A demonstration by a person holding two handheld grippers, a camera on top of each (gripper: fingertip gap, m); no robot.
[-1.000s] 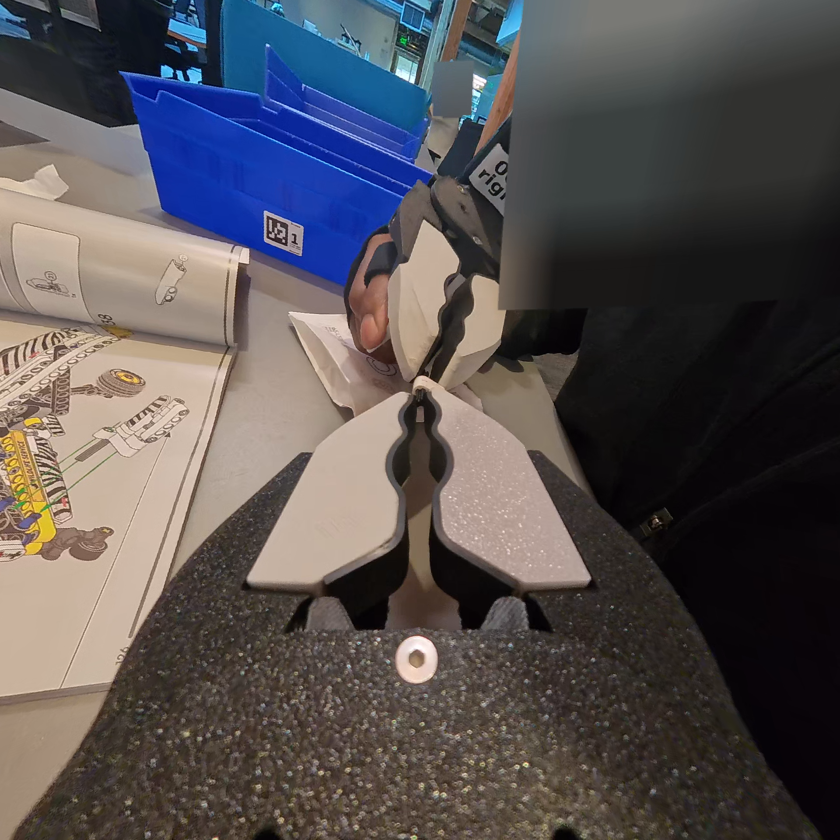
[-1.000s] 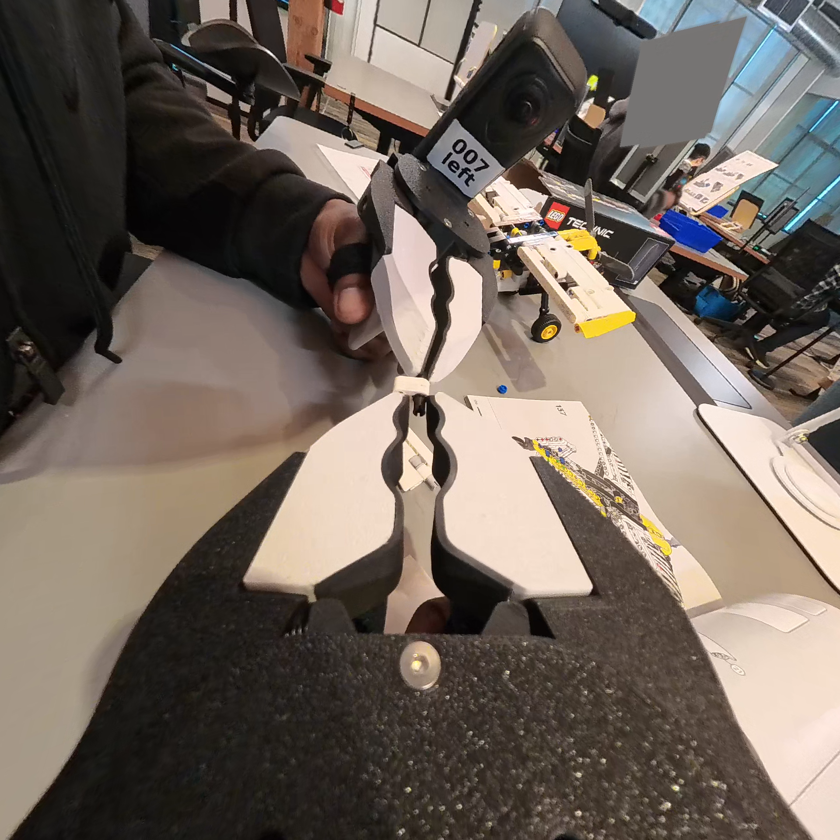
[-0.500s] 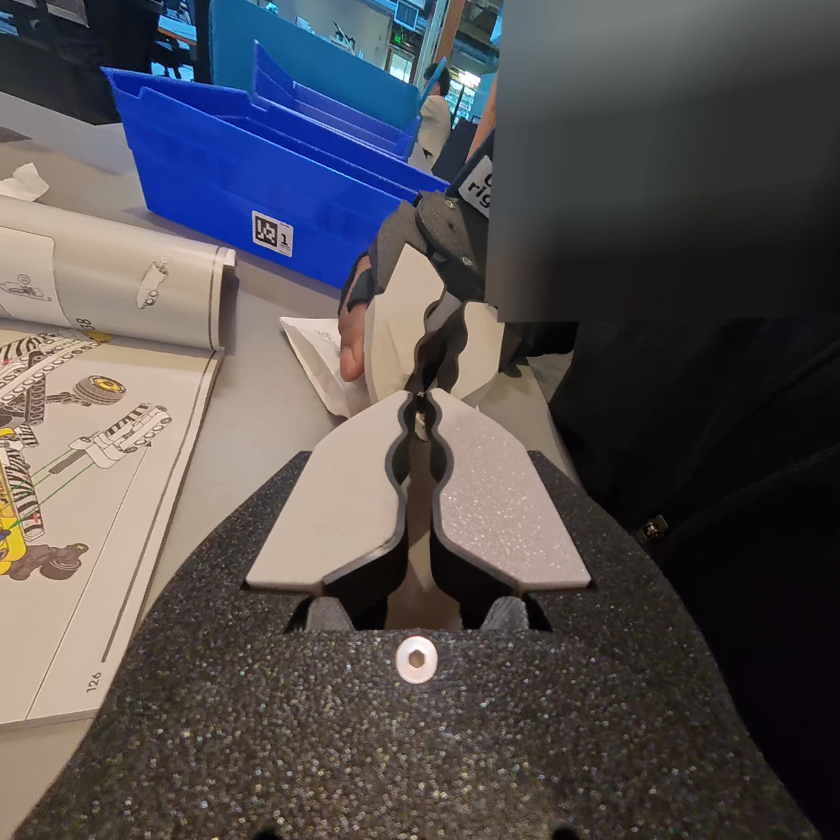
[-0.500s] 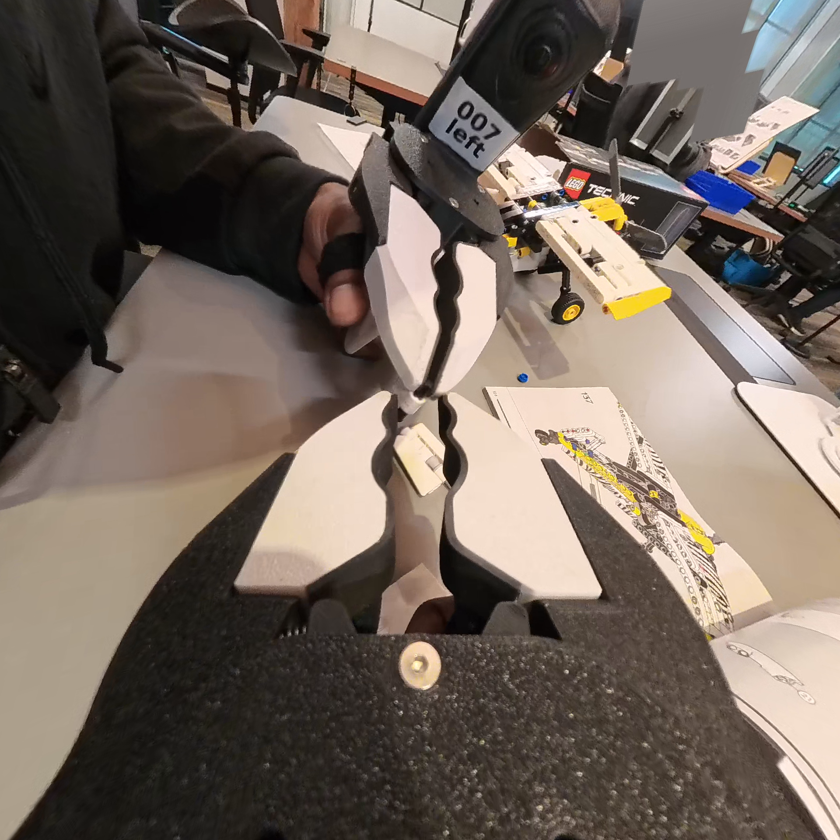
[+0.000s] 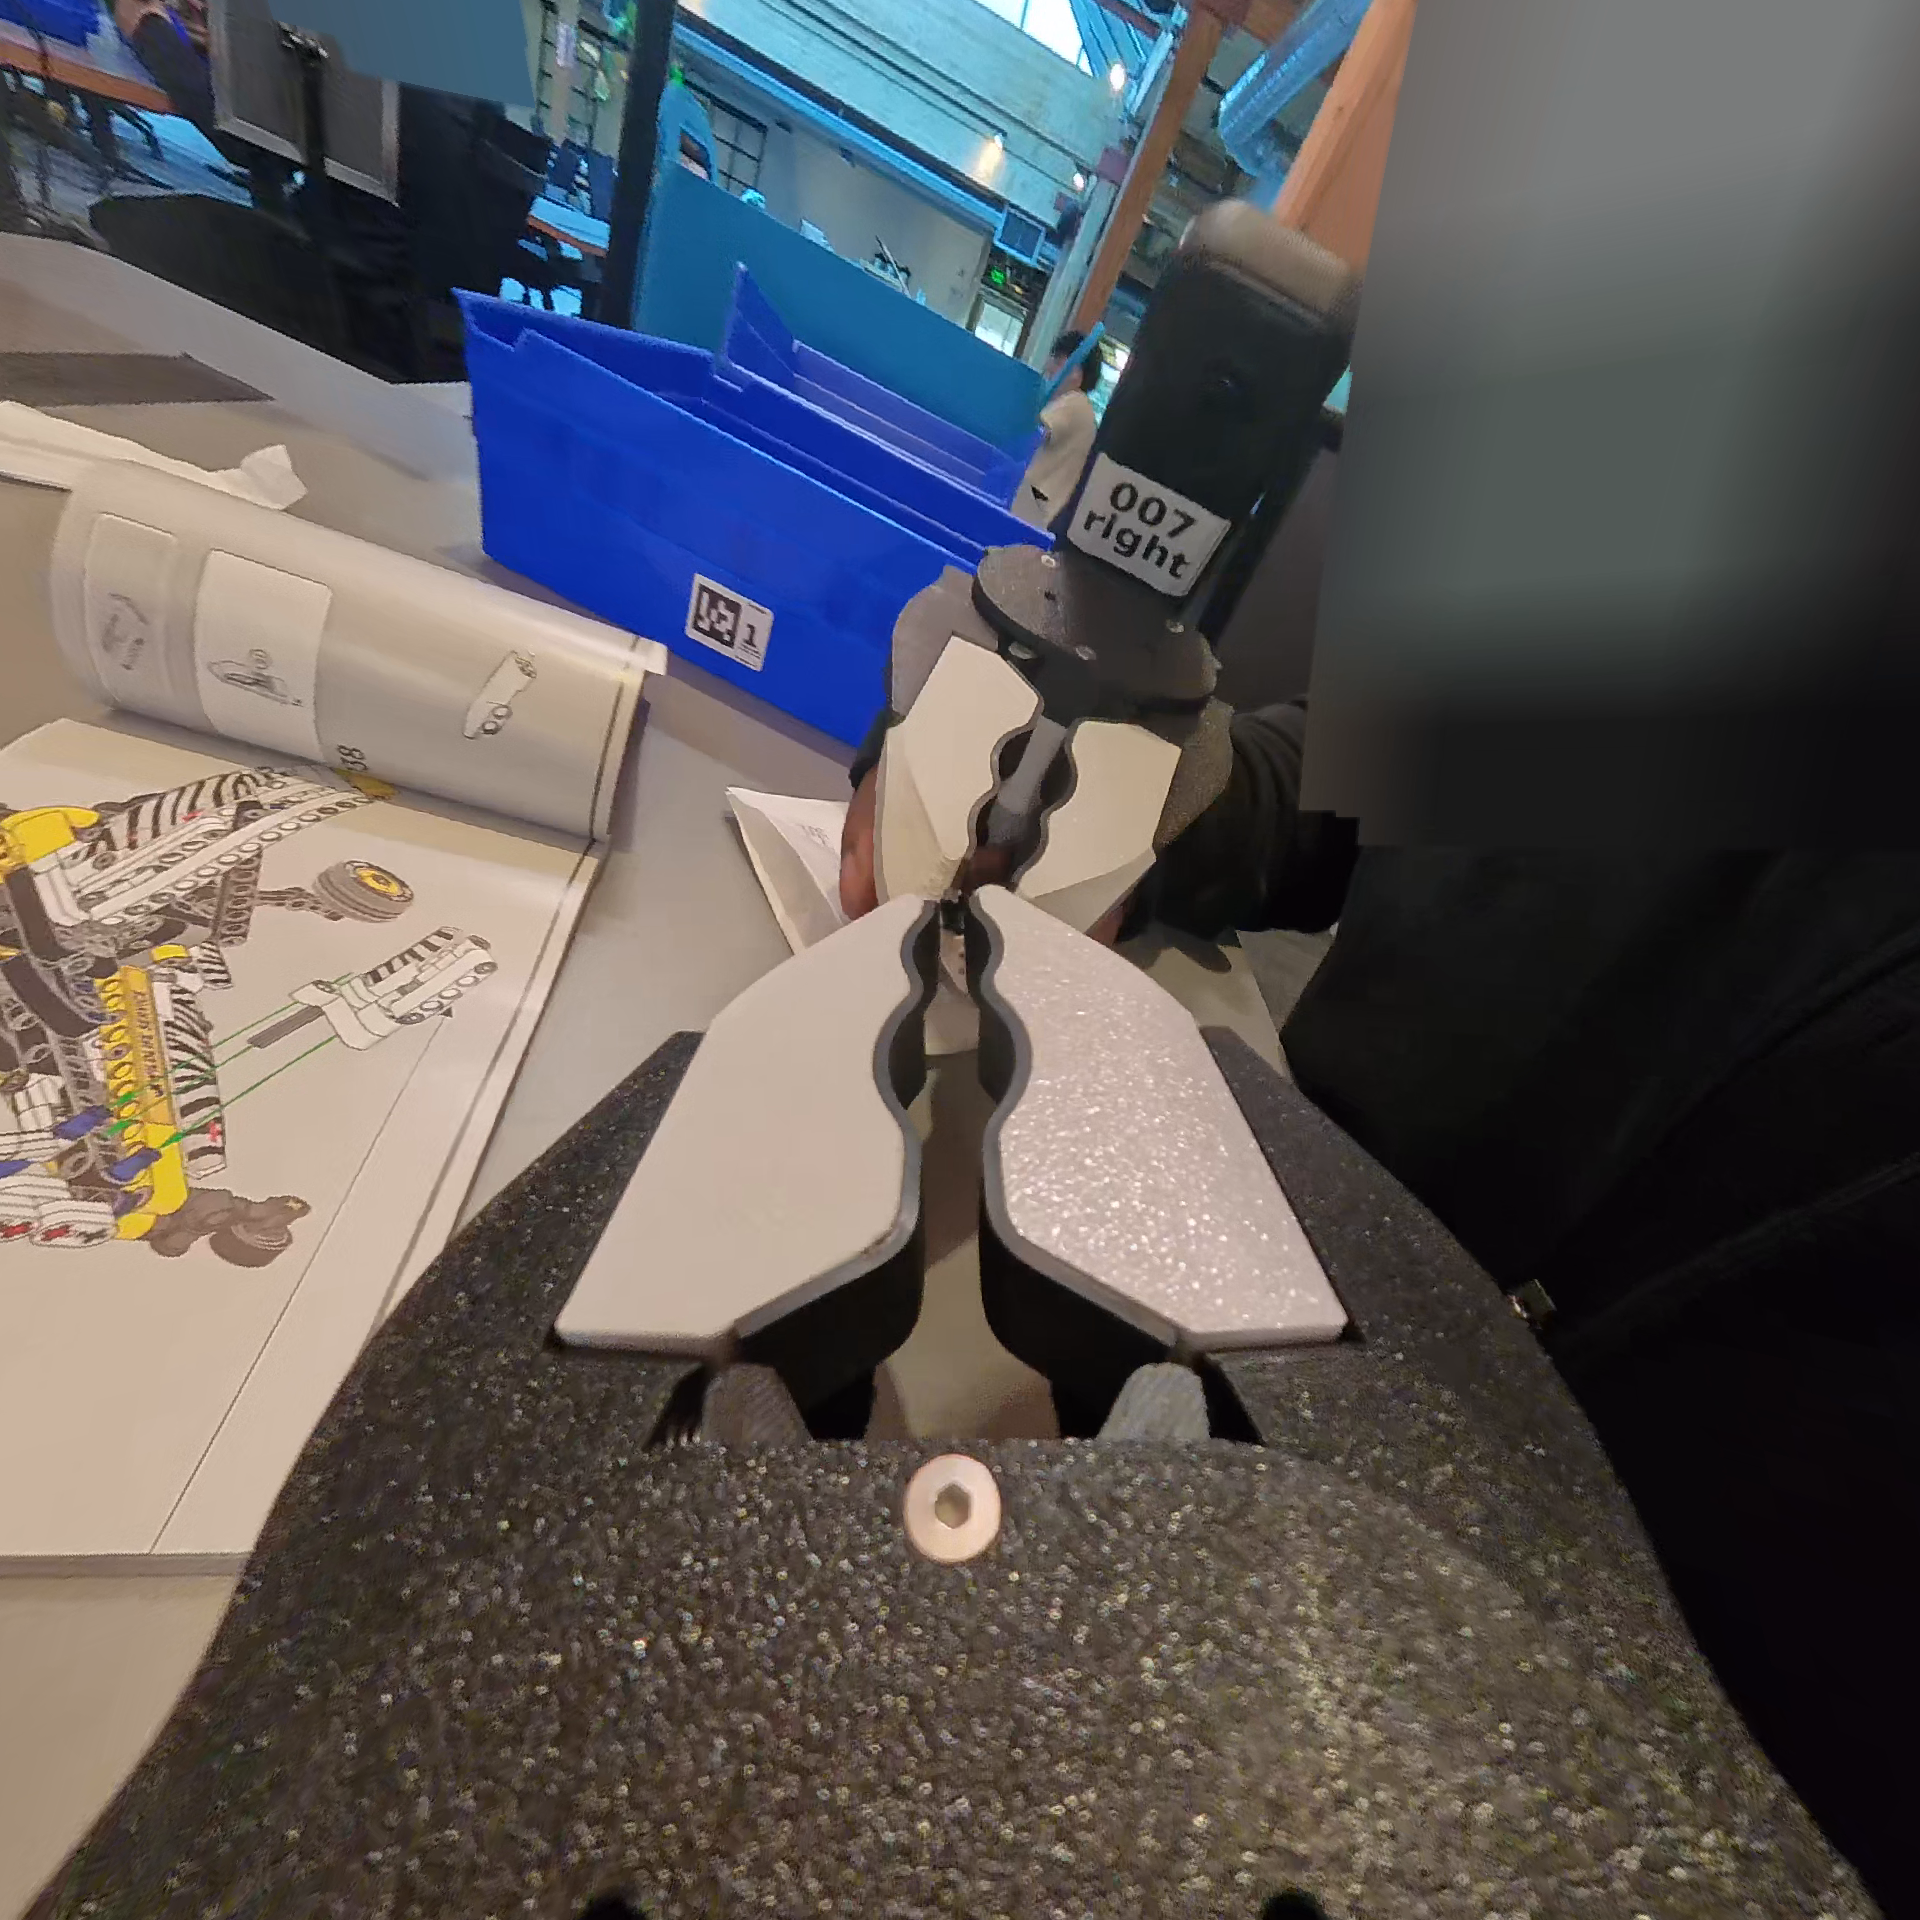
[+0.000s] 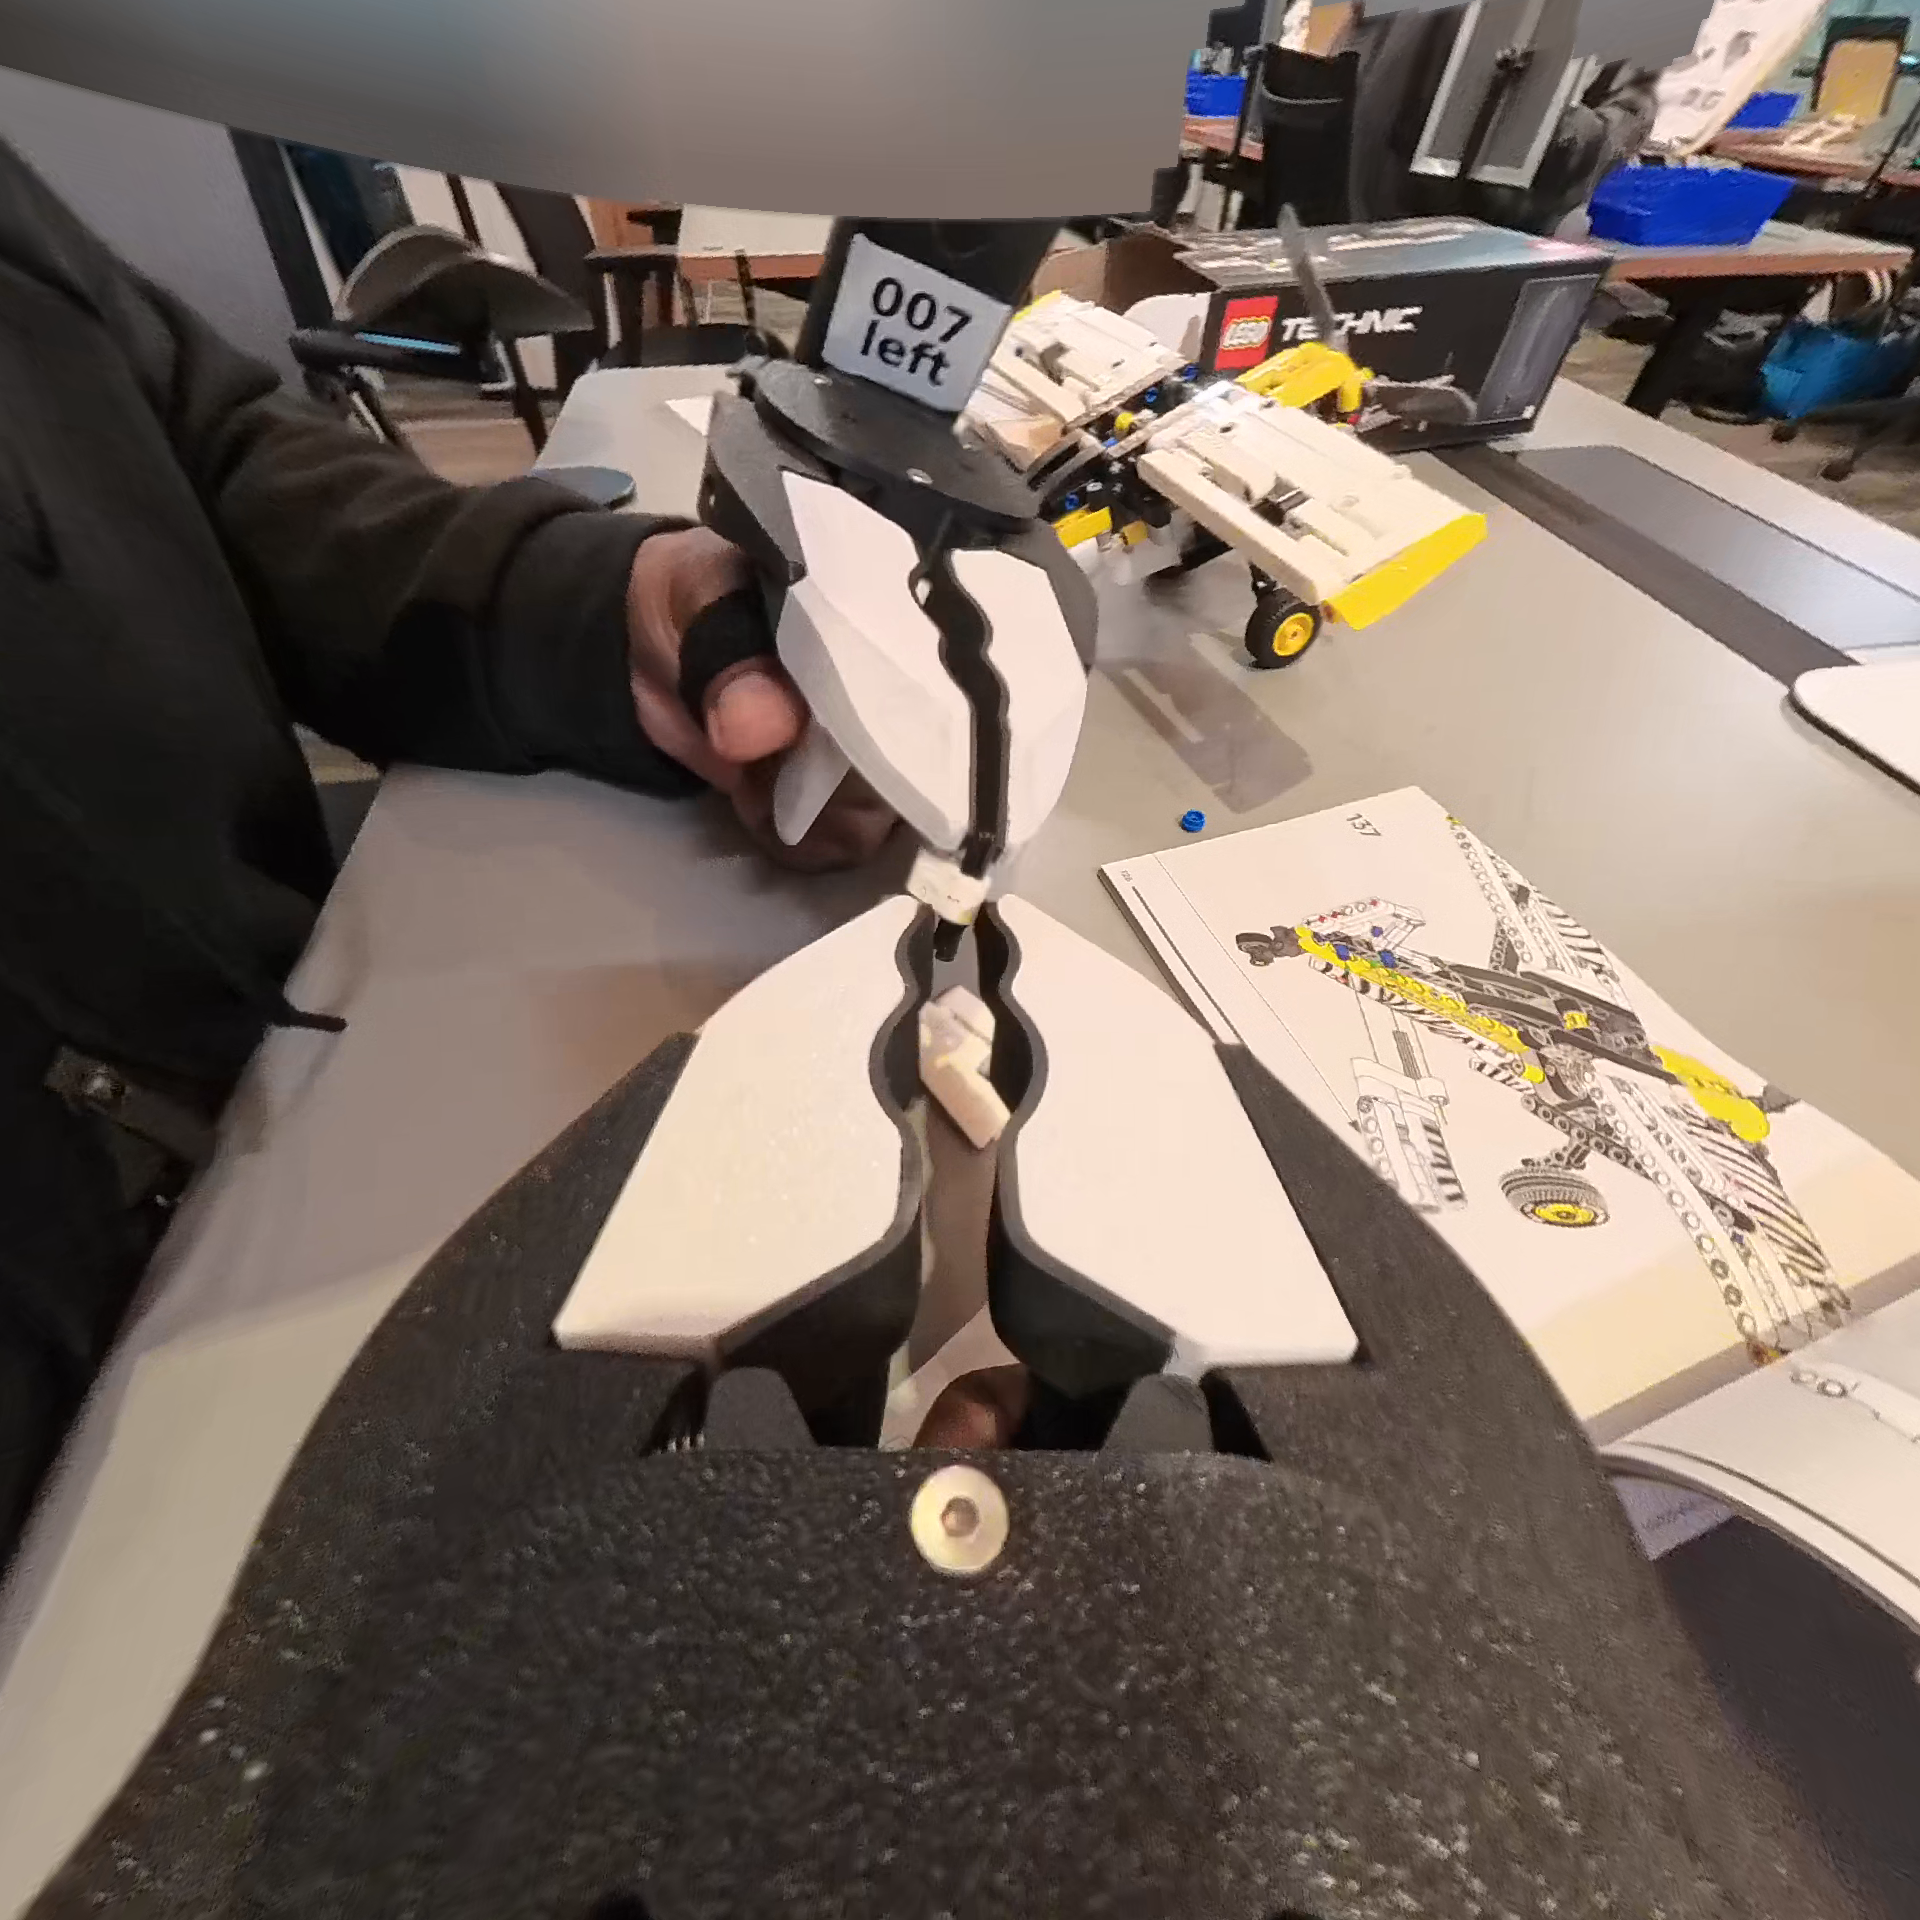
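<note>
My left gripper point(image 5: 951, 906) is shut on a small white piece point(image 6: 943, 885) with a black pin point(image 6: 943, 940) sticking out of it. In the right wrist view the left gripper point(image 6: 966, 868) points down at my right gripper point(image 6: 958, 914), tip to tip. The right gripper is shut on a white brick piece point(image 6: 961, 1070) that sits deeper between its pads. The pin reaches into the right gripper's jaw opening, just above that piece. In the left wrist view the right gripper point(image 5: 977, 862) shows the same pale piece point(image 5: 1023, 790) between its fingers. A hand holds each gripper above the grey table point(image 6: 468, 987).
An open instruction booklet point(image 5: 208, 987) lies to the left; it also shows in the right wrist view point(image 6: 1507, 1039). Blue bins point(image 5: 665, 520) stand behind it. A white and yellow brick plane point(image 6: 1247, 488), a black box point(image 6: 1403, 312) and a small blue stud point(image 6: 1192, 821) are on the table. Both grippers' tips are close together, under 4 cm apart.
The right gripper's jaws widened around the white brick piece half a second ago and have closed on it again. Both grippers stay tip to tip; the left keeps its pinned piece.
</note>
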